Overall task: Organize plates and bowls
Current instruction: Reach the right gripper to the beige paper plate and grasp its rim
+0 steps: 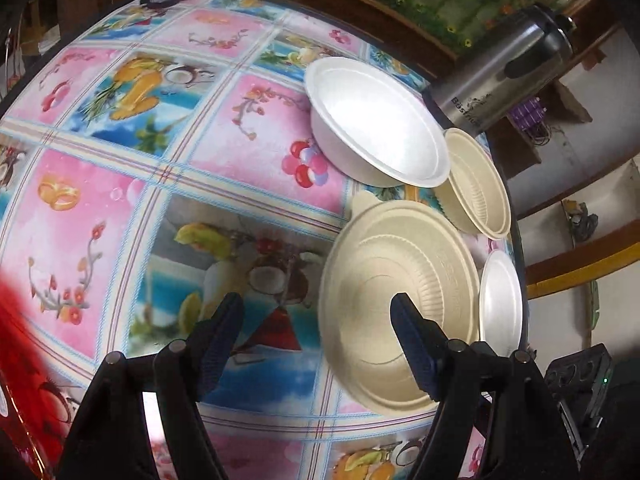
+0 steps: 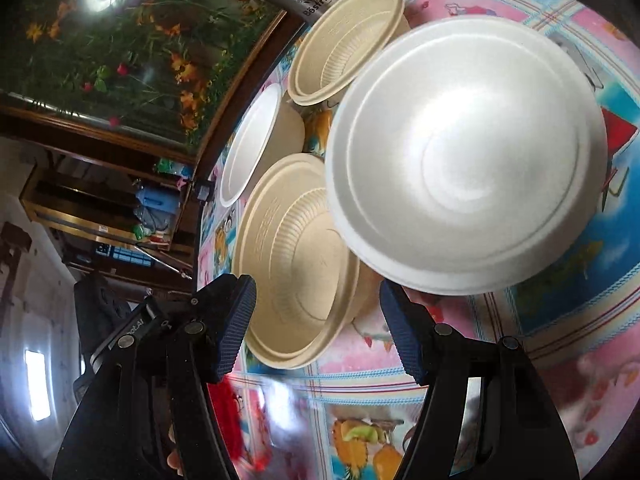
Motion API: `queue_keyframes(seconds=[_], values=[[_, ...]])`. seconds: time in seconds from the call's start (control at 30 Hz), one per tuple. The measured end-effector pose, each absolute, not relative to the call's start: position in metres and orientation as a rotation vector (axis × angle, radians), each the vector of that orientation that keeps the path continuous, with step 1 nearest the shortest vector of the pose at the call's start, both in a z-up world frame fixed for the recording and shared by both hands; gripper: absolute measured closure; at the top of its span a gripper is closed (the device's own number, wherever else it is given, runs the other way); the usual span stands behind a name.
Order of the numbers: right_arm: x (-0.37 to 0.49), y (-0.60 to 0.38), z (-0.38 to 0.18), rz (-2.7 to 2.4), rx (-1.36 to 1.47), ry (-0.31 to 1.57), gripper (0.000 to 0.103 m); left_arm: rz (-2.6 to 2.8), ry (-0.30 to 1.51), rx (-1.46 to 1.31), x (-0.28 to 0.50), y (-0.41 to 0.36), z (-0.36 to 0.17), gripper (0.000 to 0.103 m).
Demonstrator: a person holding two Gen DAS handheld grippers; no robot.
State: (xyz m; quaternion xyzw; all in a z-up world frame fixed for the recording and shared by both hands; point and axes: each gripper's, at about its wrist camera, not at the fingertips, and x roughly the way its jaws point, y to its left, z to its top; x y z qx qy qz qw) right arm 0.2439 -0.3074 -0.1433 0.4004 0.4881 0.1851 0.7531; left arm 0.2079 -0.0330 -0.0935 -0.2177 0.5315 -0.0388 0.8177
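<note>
The worktop (image 1: 248, 136) under its glossy fruit-print cloth is lying beneath both hand-held grippers. A large white foam bowl (image 2: 468, 156) is sitting just ahead of the right hand-held gripper (image 2: 316, 328), whose fingers are standing apart, holding nothing. A ribbed beige pulp bowl (image 1: 400, 304) is resting beside the left hand-held gripper (image 1: 316, 340), equally spread and empty. A smaller beige ribbed bowl (image 1: 476, 184) is sitting farther ahead, near a steel kettle (image 1: 504, 68).
</note>
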Motion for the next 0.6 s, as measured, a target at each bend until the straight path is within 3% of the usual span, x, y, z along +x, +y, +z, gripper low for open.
queue_keyframes(seconds=[0.33, 0.53, 0.6], values=[[0.242, -0.309, -0.146, 0.393, 0.88, 1.04, 0.038, -0.078, 1.08, -0.399, 0.211, -0.044, -0.096, 0.032], [0.24, -0.313, -0.144, 0.351, 0.849, 1.017, 0.039, -0.099, 1.092, -0.408, 0.216, -0.043, -0.103, 0.06], [0.241, -0.312, -0.143, 0.354, 0.845, 1.02, 0.049, -0.102, 1.095, -0.402, 0.217, -0.044, -0.105, 0.067]])
